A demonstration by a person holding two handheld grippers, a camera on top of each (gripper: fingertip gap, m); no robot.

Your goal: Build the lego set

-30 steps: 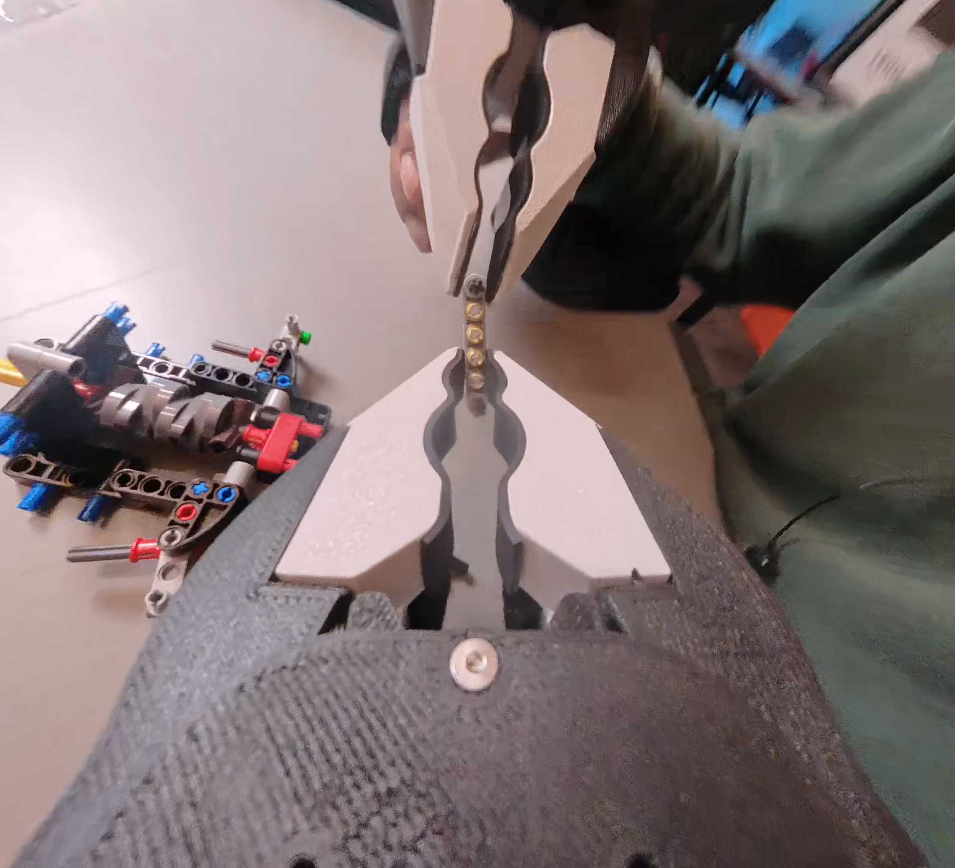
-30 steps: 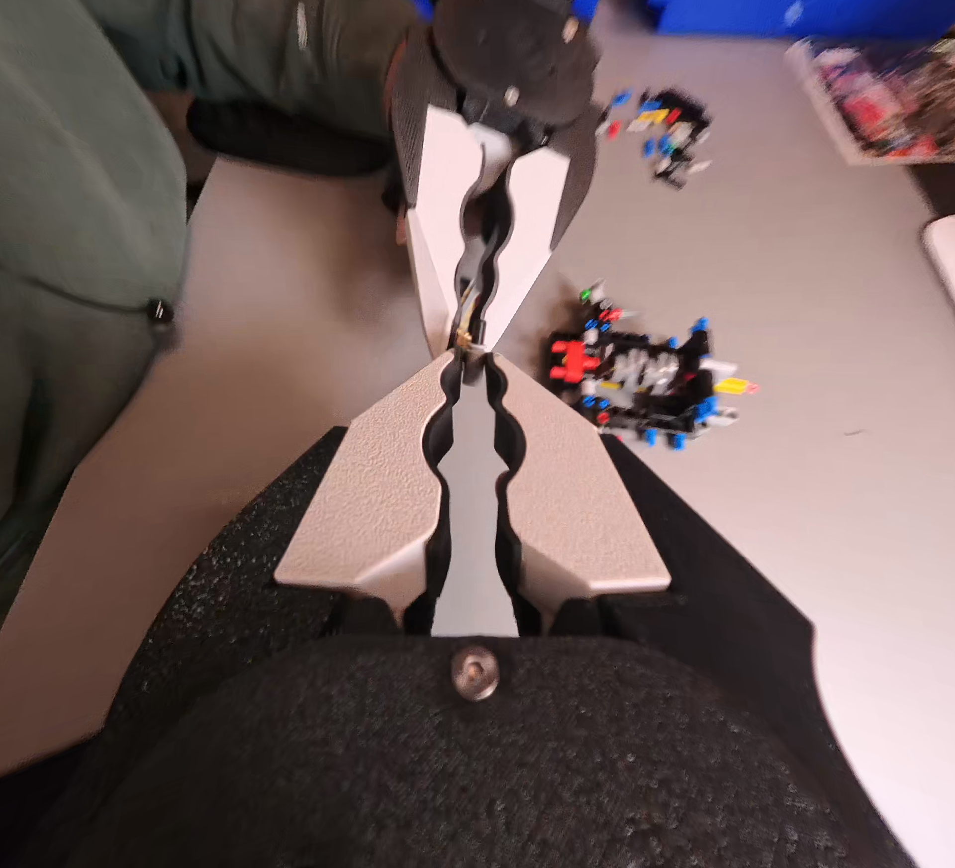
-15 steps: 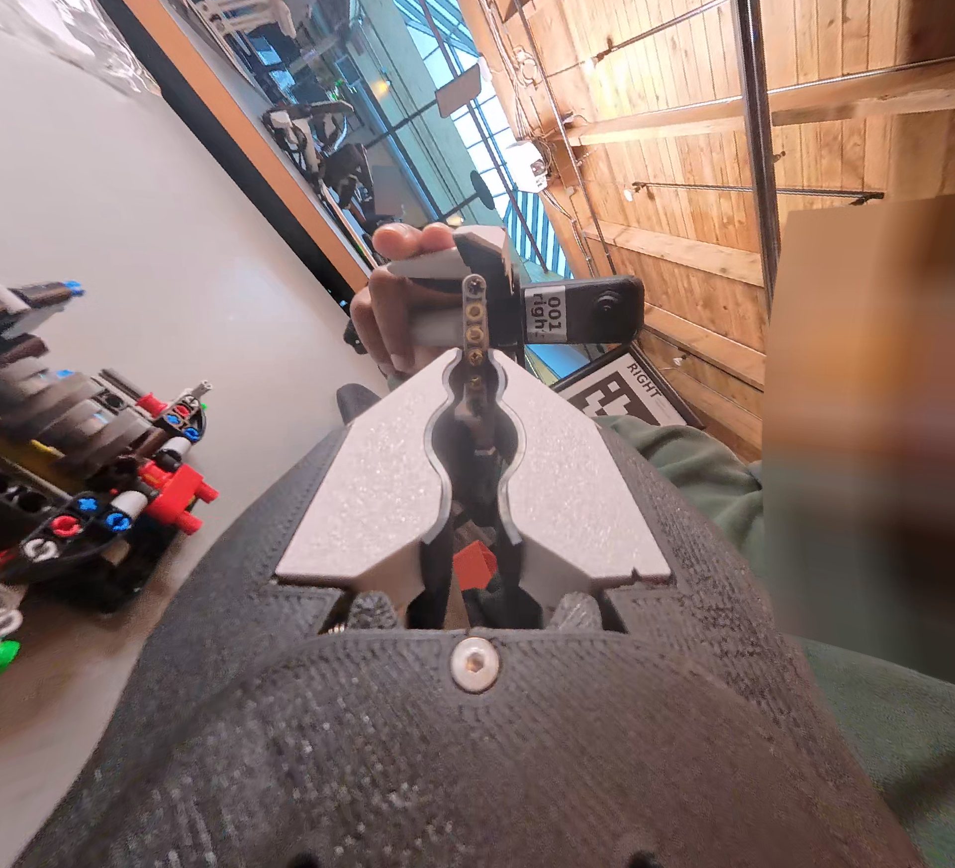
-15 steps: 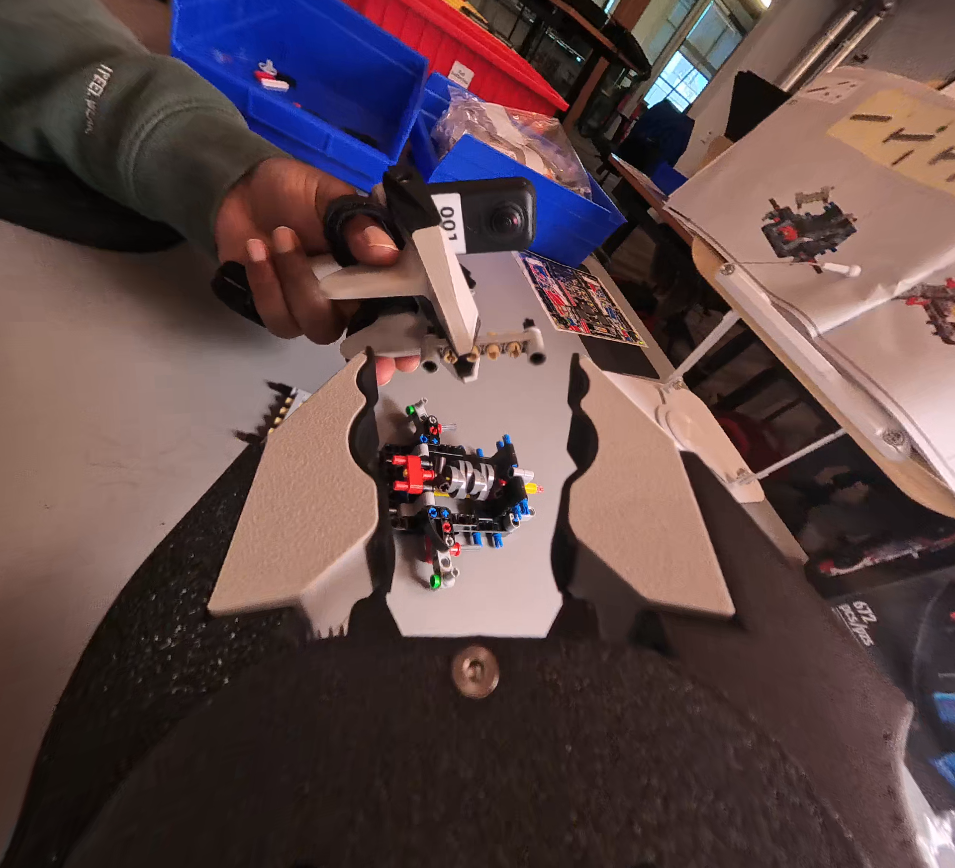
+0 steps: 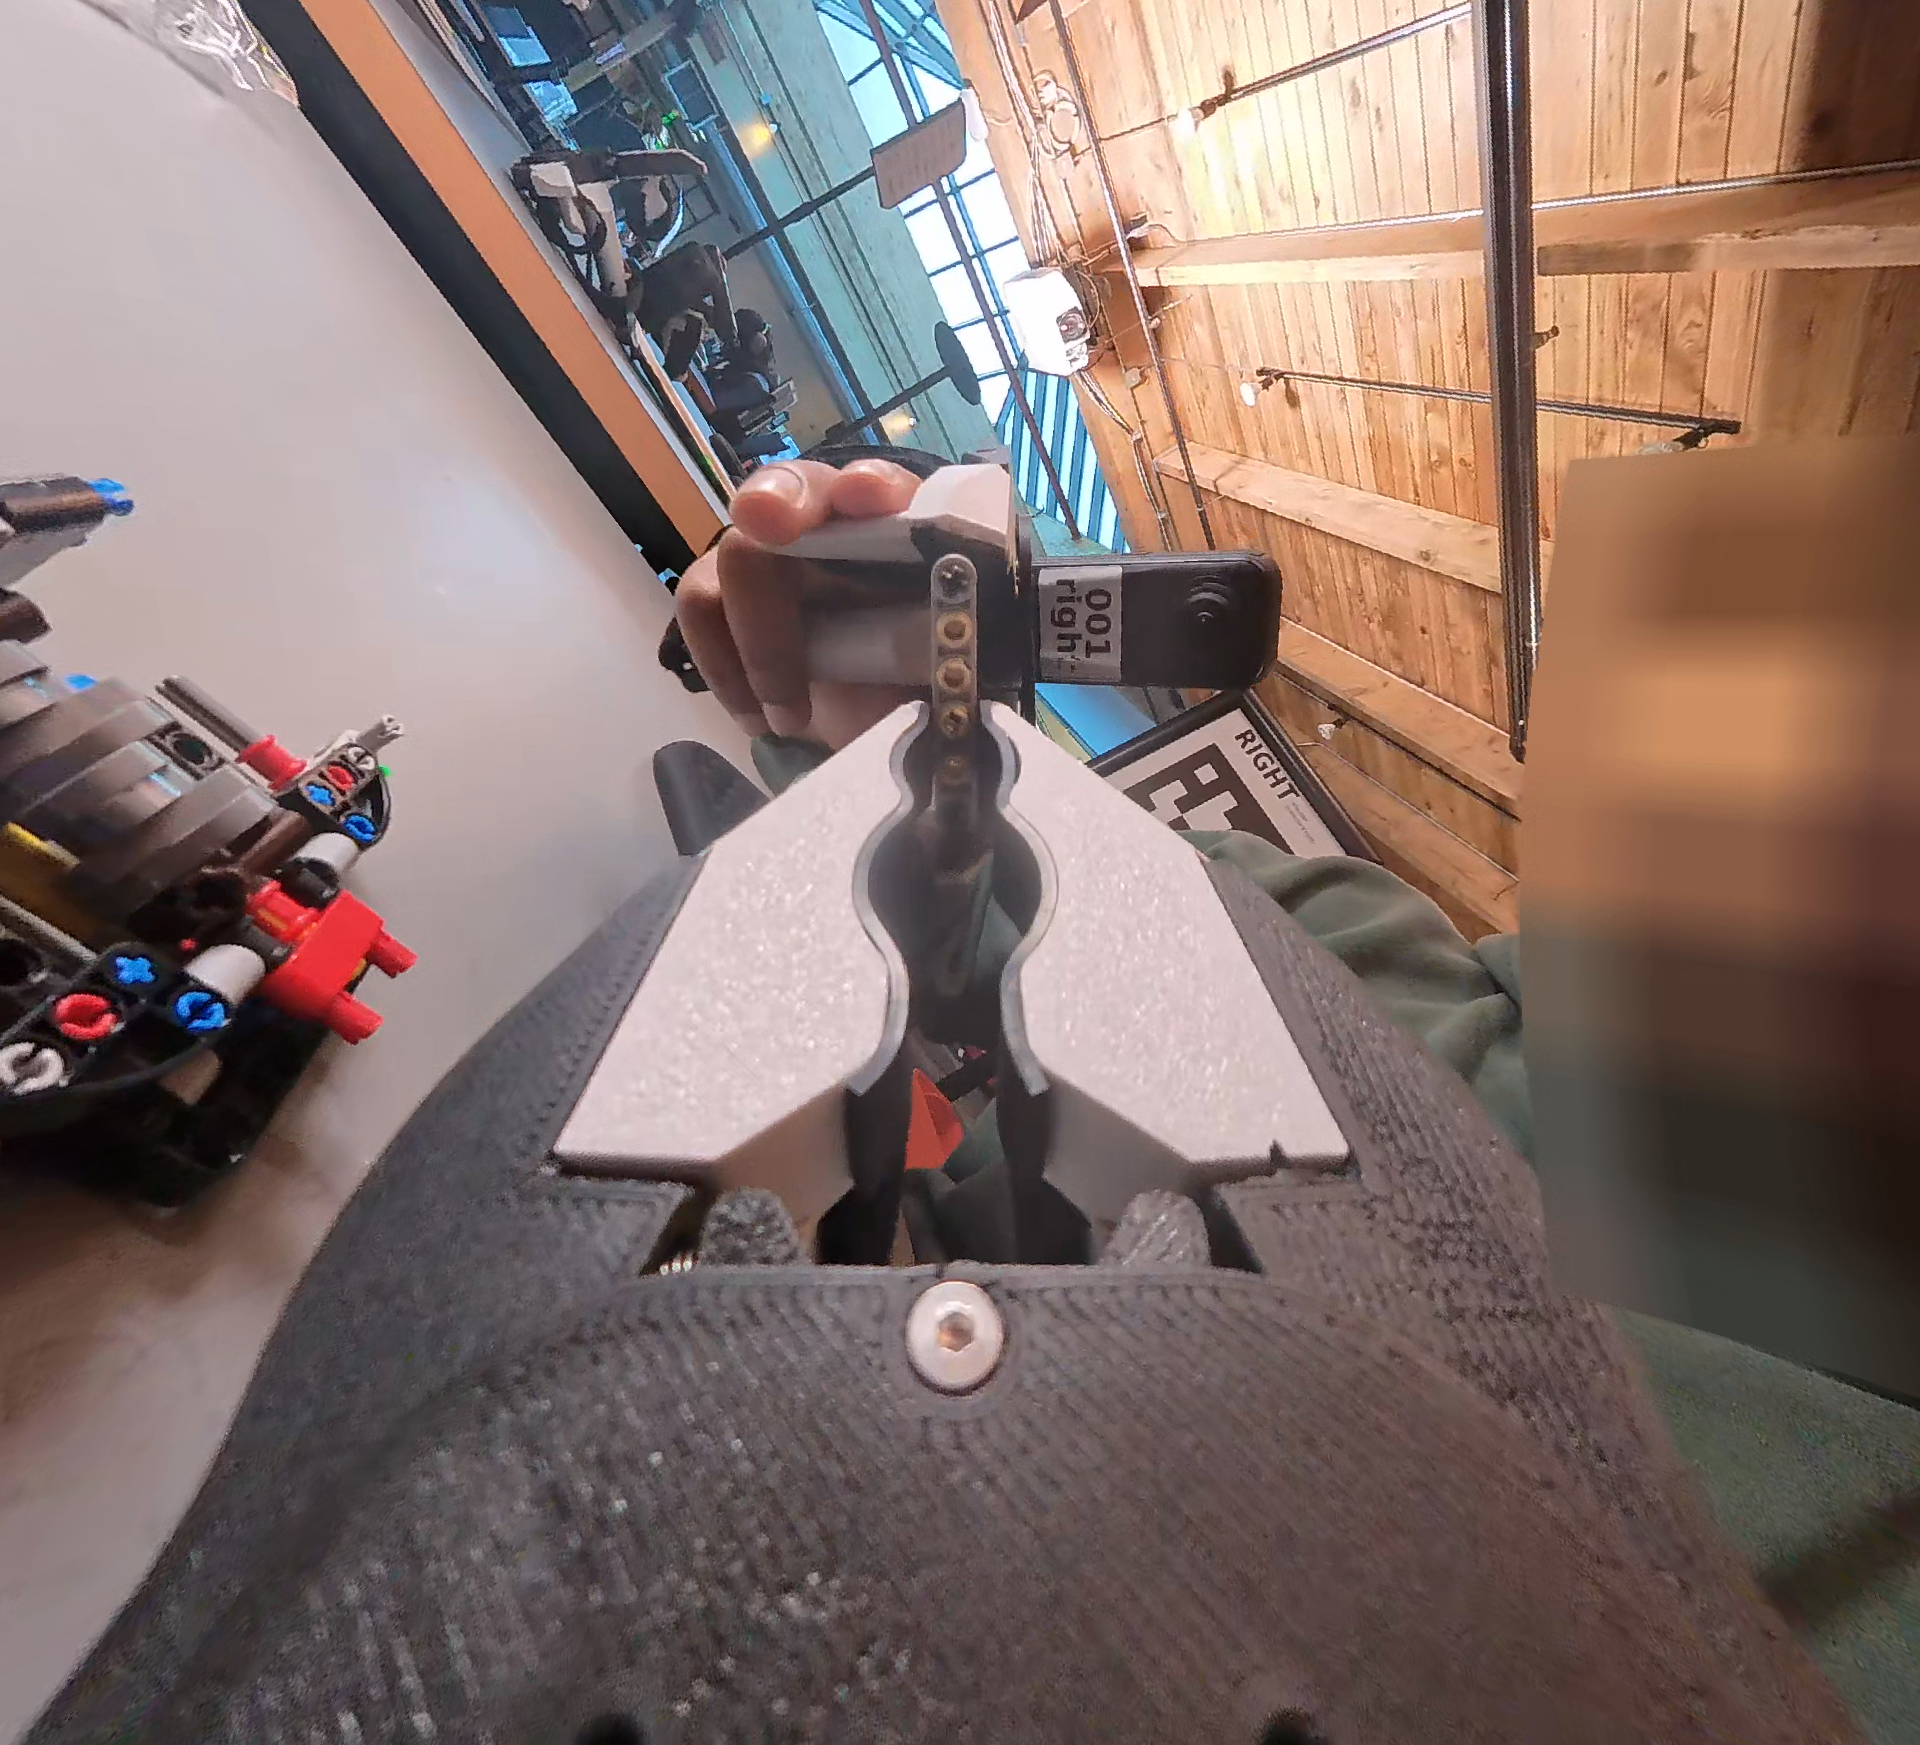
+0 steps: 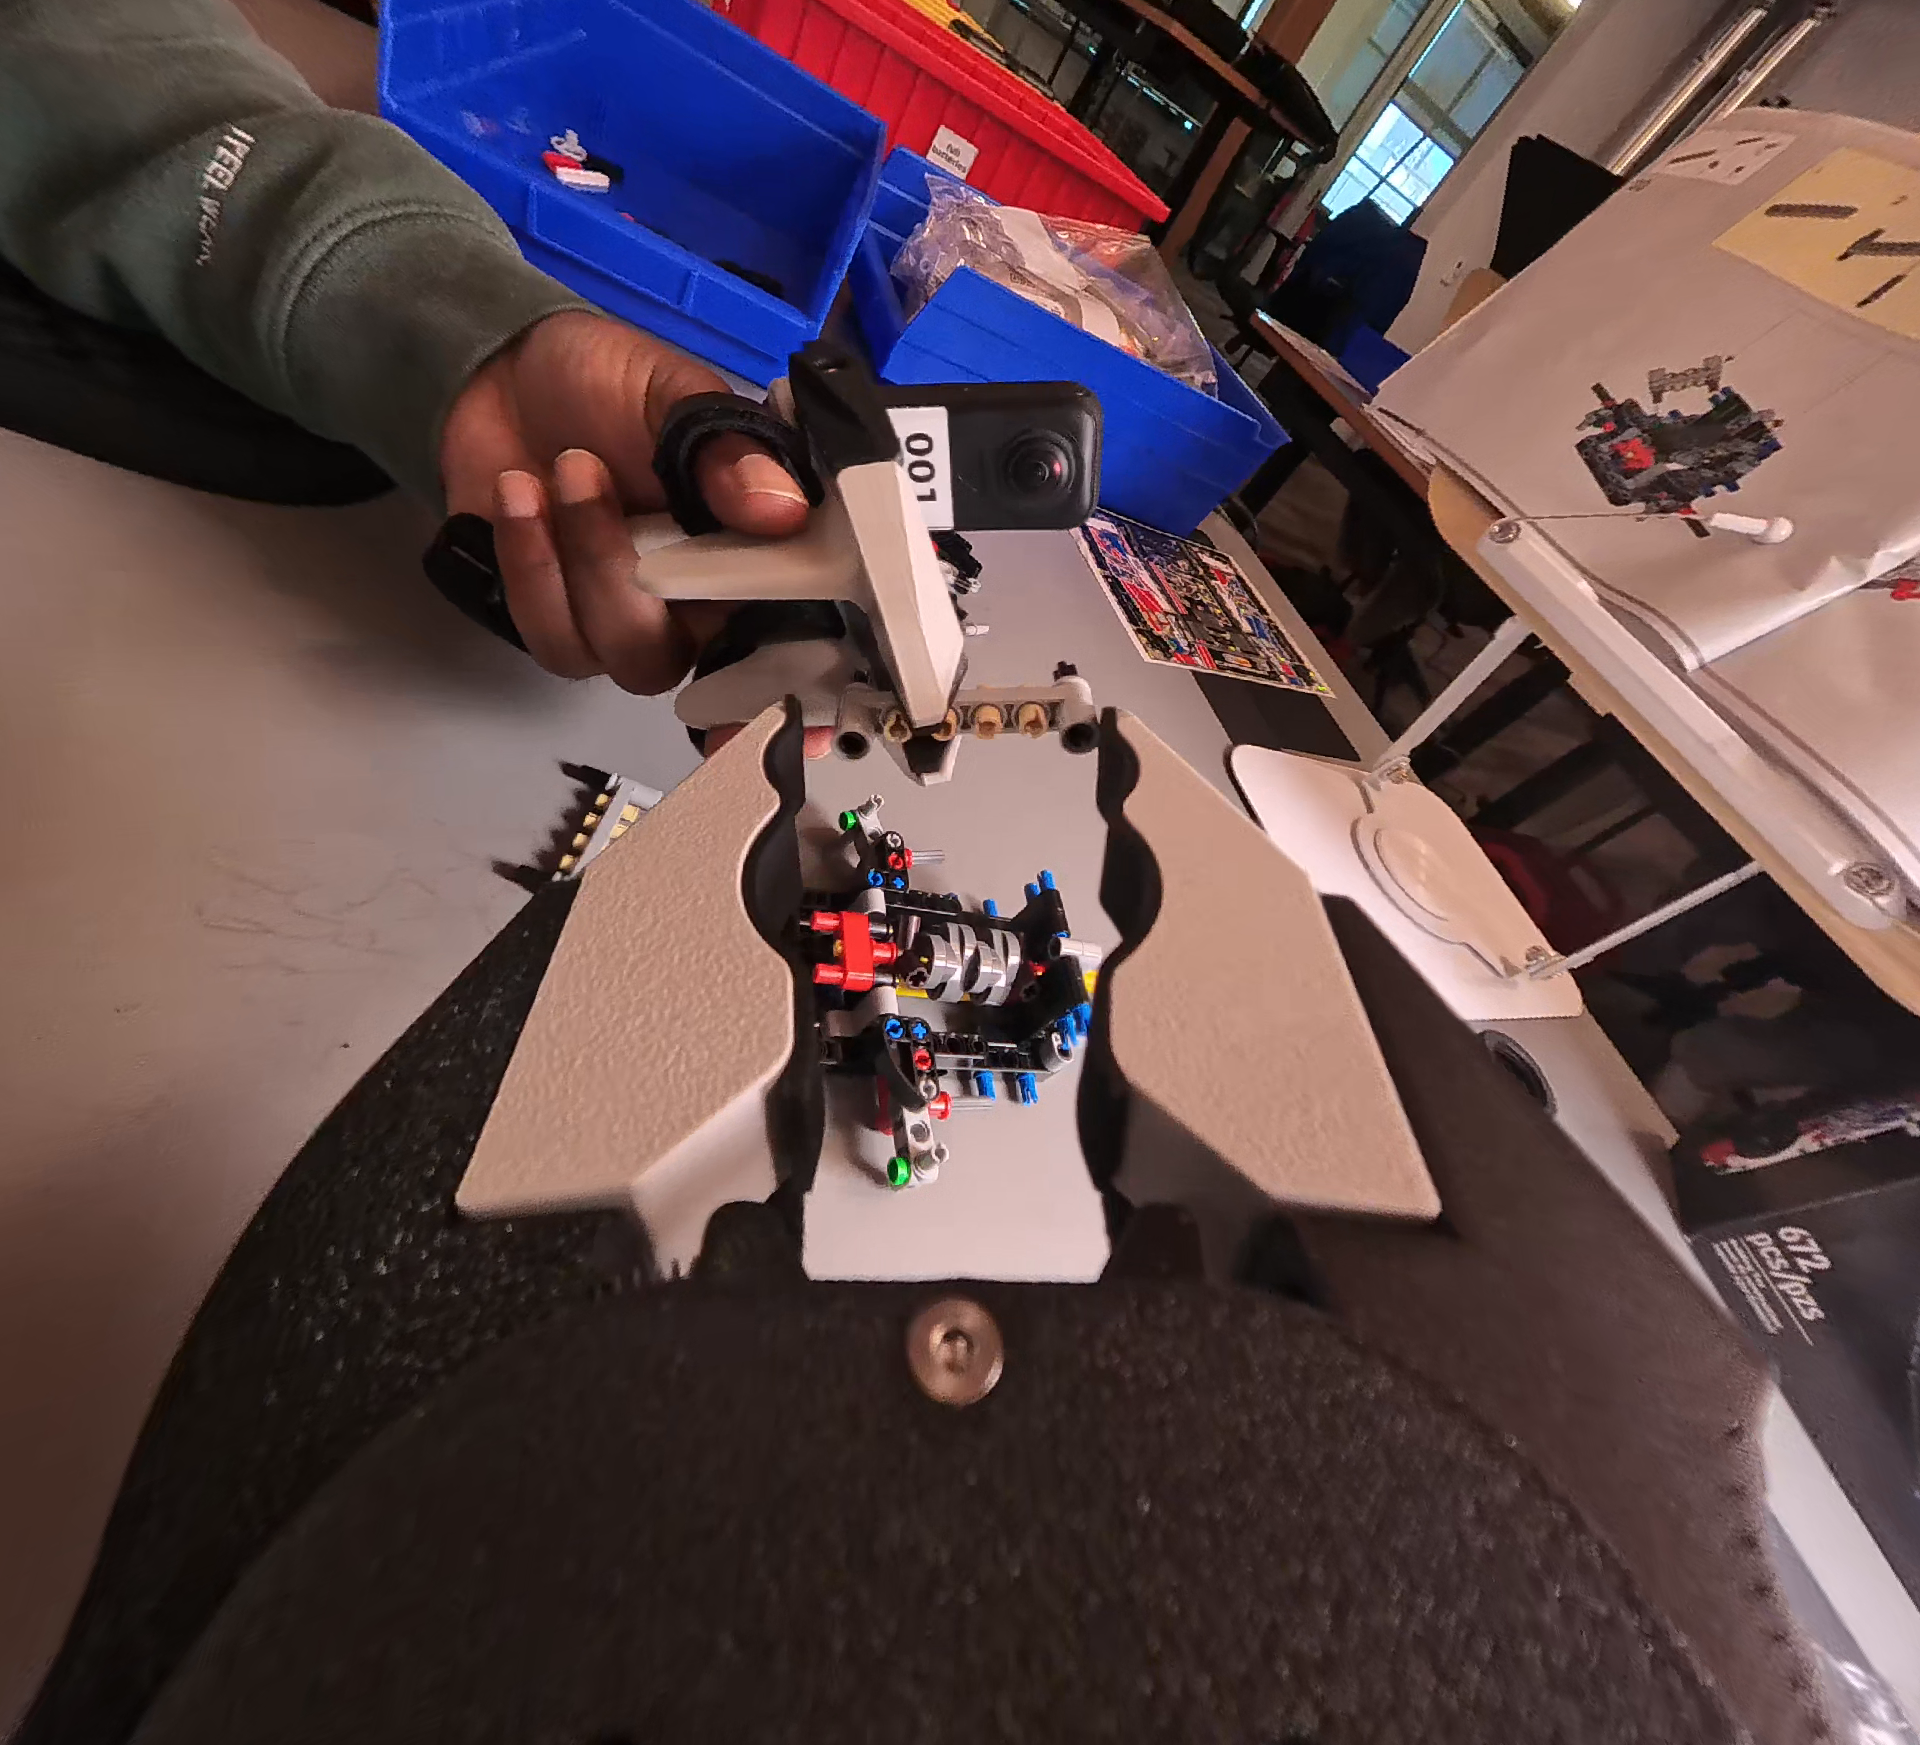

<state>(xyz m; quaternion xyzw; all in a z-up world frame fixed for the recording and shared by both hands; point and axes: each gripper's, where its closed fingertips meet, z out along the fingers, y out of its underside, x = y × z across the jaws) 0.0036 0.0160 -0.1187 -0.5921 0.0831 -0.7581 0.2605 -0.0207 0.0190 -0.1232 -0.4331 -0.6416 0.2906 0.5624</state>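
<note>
— What does the left gripper hold?

— Its two grey fingers are pressed together on a thin grey beam with tan pins in its holes. In the left wrist view the beam stands up from the fingertips, in the air above the table.

— And the right gripper?

— Its fingers stand wide apart and nothing is between them. In the right wrist view the beam lies crosswise just beyond its tips; it may touch them, I cannot tell.

— Where is the lego model?

— On the grey table, seen between the spread fingers: black, with red, blue and grey parts. In the left wrist view the model is at the left edge, well apart from the beam.

— Other things?

— Blue bins behind, and an instruction booklet on a stand at the right.
</note>
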